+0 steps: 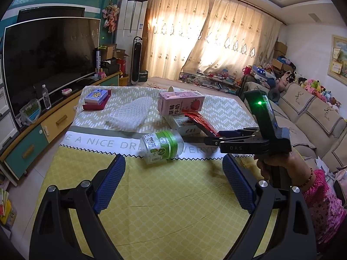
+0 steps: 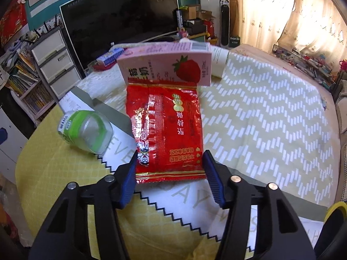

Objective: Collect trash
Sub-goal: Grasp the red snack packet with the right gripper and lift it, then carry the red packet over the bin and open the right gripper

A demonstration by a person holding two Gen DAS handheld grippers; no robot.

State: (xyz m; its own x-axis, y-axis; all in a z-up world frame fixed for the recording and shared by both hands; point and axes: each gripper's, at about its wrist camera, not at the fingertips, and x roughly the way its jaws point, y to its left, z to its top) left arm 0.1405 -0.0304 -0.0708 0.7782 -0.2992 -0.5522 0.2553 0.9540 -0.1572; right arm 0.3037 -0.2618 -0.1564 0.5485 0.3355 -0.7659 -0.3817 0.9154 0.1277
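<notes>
The right gripper (image 2: 170,173) has its jaws set on either side of the near end of a red snack wrapper (image 2: 168,130), the blue pads (image 2: 130,179) right at its edges; I cannot tell whether they are pressing it yet. The wrapper leans up against a pink strawberry milk carton (image 2: 171,65) lying on its side just beyond. To the wrapper's left lies a clear jar with a green label (image 2: 86,130), tipped over on the tablecloth (image 2: 260,119).

The left gripper (image 1: 173,184) hangs with jaws wide apart and nothing between them, over the yellow near part of the cloth. Just past it lies the jar, then a white foam net (image 1: 130,113) farther left, and a small blue box (image 1: 96,96) at the far left corner.
</notes>
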